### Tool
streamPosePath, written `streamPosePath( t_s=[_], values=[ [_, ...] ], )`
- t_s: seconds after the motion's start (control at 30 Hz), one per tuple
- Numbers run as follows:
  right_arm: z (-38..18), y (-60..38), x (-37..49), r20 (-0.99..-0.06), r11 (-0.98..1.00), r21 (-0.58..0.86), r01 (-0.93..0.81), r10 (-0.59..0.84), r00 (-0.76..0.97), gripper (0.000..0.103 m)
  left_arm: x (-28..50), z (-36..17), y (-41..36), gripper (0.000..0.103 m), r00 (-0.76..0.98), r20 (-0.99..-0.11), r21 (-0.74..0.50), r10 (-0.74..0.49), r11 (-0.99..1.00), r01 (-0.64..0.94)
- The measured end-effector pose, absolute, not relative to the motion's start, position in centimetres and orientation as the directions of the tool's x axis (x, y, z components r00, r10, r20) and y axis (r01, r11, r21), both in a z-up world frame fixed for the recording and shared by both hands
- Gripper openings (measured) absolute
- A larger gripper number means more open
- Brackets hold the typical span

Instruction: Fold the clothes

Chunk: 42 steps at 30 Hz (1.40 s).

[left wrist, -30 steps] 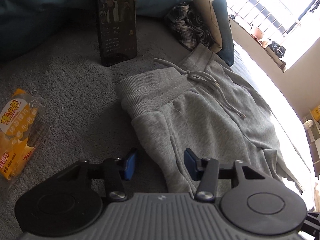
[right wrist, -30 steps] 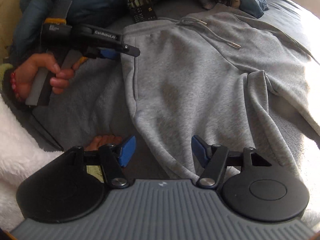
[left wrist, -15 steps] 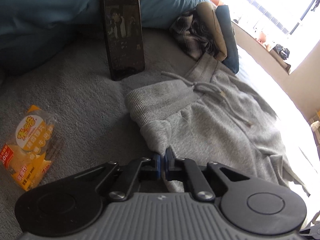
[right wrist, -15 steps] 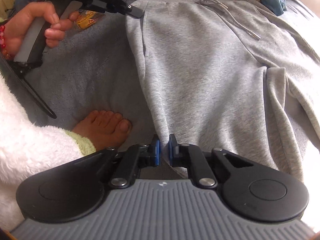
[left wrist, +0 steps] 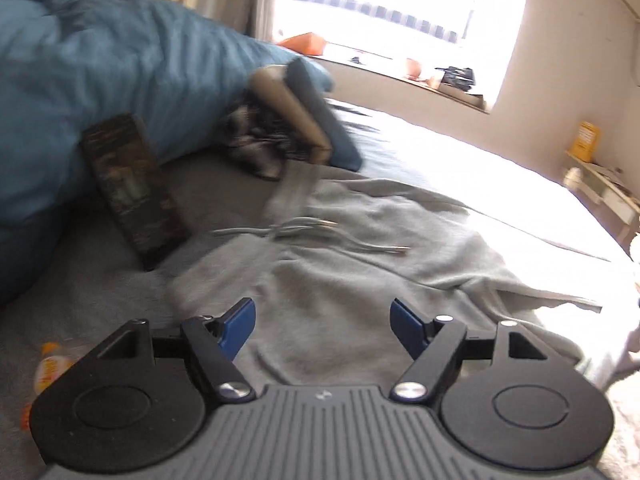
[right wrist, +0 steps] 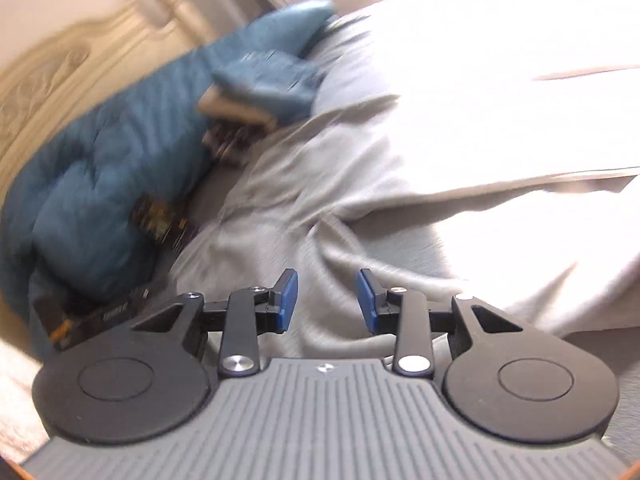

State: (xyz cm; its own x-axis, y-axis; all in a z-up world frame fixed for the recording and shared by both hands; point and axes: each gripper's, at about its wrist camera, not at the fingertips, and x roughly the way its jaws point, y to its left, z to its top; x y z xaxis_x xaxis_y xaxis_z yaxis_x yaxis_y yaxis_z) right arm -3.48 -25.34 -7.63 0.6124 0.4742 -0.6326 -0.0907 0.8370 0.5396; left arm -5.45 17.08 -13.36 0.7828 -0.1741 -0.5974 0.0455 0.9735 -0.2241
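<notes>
left gripper (left wrist: 322, 326): our jaws are opening wide, with nothing pinched between them; only grey cloth shows below the gap.
right gripper (right wrist: 326, 300): our jaws are opening too, a smaller gap, and nothing is held; the cloth lies under them.
grey pants (left wrist: 360, 280): they lie spread on the bed (left wrist: 100, 292), right in front of both grippers, with the string (left wrist: 312, 232) loose on top near the waist.
phone (left wrist: 134, 188): it leans on the blue blanket (left wrist: 100, 80), just beside the waist of the pants.
folded pile (left wrist: 296, 120): it sits behind the pants, touching the blue blanket.
snack bag (left wrist: 50, 364): it lies at the left edge, near our left gripper.
what could go wrong: we think the fold may come out crooked, because the cloth is wrinkly and both pictures are blurry from fast moving. a swinging pant side could knock the phone over. the string could get caught in a jaw.
</notes>
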Motion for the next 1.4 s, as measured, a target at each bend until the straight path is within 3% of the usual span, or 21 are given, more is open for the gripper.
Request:
streamPosePath(
  t_s=[0.1,0.2,0.33,0.47,0.6,0.67,0.73,0.83,0.9,0.93,0.97,1.2,1.4],
  values=[
    [-7.4,-31.2,-3.9,-0.637,0.836,0.538,0.104,0.322,0.700,0.032,-3.4,-14.2,12.0,0.075,0.711,-0.592,-0.292,-0.379,0.924,0.249],
    [-8.5,-34.9,-3.1,-0.645,0.786,0.578,0.219,0.276,0.713,0.032,-1.4,-15.1,6.7,0.075,0.599,-0.576,-0.352,-0.556,0.830,0.432],
    [-10.7,-37.1,0.3,-0.707,0.793,0.536,0.288,0.235,0.667,0.032,-0.2,-16.3,0.3,0.065,0.443,-0.598,-0.368,-0.668,0.720,0.588],
    [-13.3,-37.1,4.7,-0.811,0.867,0.371,0.333,0.128,0.571,0.032,-1.0,-17.8,-3.7,0.052,0.353,-0.625,-0.363,-0.696,0.660,0.658],
    [-15.7,-36.1,8.8,-0.883,0.910,0.221,0.352,0.034,0.467,0.037,-1.5,-19.7,-5.0,0.047,0.330,-0.676,-0.345,-0.659,0.678,0.649],
    [-17.0,-35.5,10.4,-0.913,0.937,0.128,0.325,-0.017,0.408,0.046,-1.6,-20.1,-4.7,0.046,0.328,-0.675,-0.357,-0.660,0.682,0.638],
    [-18.2,-35.4,11.4,-0.927,0.948,0.045,0.316,-0.078,0.367,0.047,-1.4,-20.2,-4.1,0.046,0.328,-0.672,-0.373,-0.663,0.687,0.624],
    [-19.1,-35.9,11.7,-0.928,0.945,0.029,0.325,-0.095,0.360,0.048,-1.1,-20.5,-4.0,0.043,0.328,-0.673,-0.382,-0.663,0.692,0.613],
    [-18.8,-36.4,11.3,-0.921,0.941,0.021,0.339,-0.113,0.372,0.036,-1.1,-20.6,-4.0,0.043,0.330,-0.671,-0.382,-0.664,0.691,0.613],
    [-18.6,-36.6,11.1,-0.919,0.939,0.003,0.344,-0.133,0.371,0.016,-1.1,-20.6,-4.0,0.043,0.331,-0.670,-0.381,-0.665,0.690,0.616],
    [-18.4,-37.0,10.7,-0.914,0.935,-0.011,0.356,-0.153,0.375,0.006,-1.1,-20.6,-4.0,0.042,0.332,-0.668,-0.379,-0.666,0.689,0.618],
    [-15.0,-40.4,4.3,-0.845,0.874,0.140,0.465,-0.139,0.516,0.003,-1.4,-20.7,-3.8,0.039,0.343,-0.657,-0.359,-0.671,0.679,0.641],
    [-12.2,-42.5,-6.3,-0.781,0.811,0.260,0.525,-0.143,0.608,0.003,-1.9,-20.3,-3.2,0.037,0.325,-0.652,-0.366,-0.685,0.659,0.657]
  ],
)
